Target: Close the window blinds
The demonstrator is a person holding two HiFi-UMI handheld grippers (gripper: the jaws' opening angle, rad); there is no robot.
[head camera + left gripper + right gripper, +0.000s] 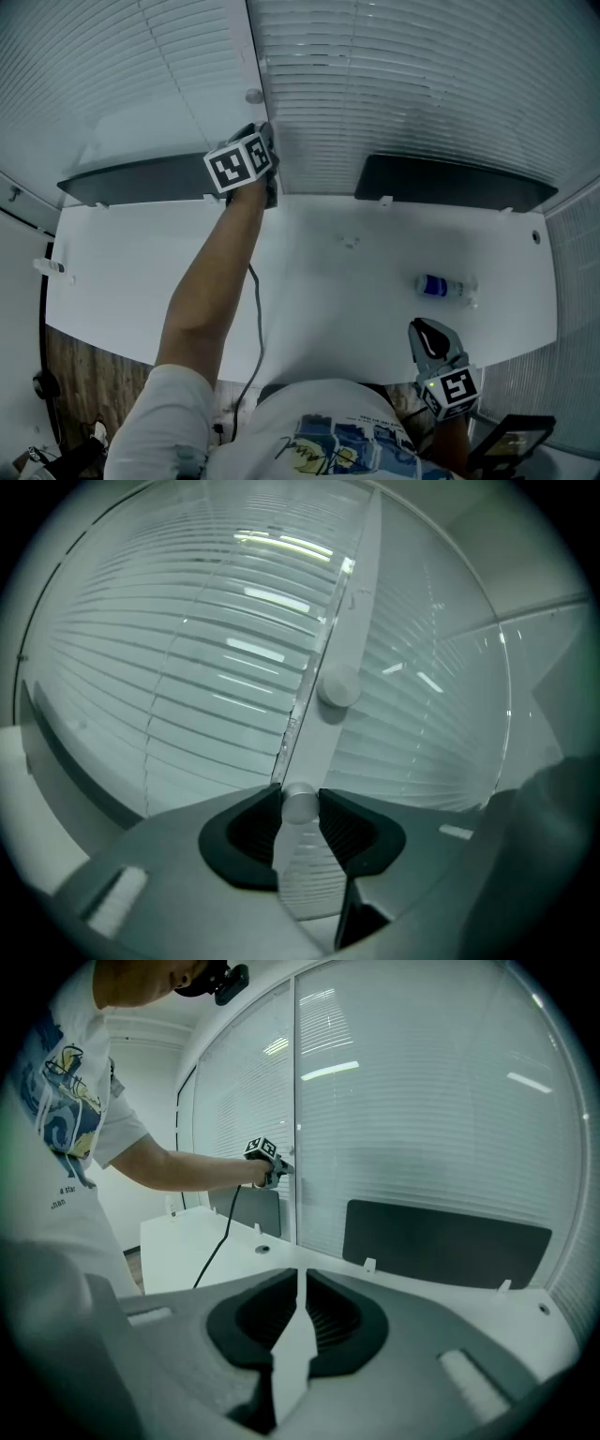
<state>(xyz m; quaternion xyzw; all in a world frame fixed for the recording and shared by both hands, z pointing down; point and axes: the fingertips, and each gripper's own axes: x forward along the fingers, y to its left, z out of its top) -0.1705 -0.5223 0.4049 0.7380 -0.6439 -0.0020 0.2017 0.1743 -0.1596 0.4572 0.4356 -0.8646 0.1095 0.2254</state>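
Since the right gripper (pixel 300 1283) is held at 5 o'clock by the table's (pixel 319 281) near edge, fingers pressed together on nothing, little risk is posed there. A bottle (pixel 439 286) at 4 o'clock and a cable (pixel 255 309) trailed across the table could be snagged. Open room is ended at 12 o'clock by two dark panels (pixel 450 183). Beyond, a small knob (pixel 300 808) on the window post (pixel 349 630) is pinched by the left gripper's (pixel 300 803) part-open fingers. A slip off its smooth face is judged likely if it is rolled hastily, leaving the blinds (pixel 394 75) unclosed.

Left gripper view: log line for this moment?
left hand-held gripper: shut on lower knob on window frame | right hand-held gripper: shut, empty, near desk edge | blinds: down
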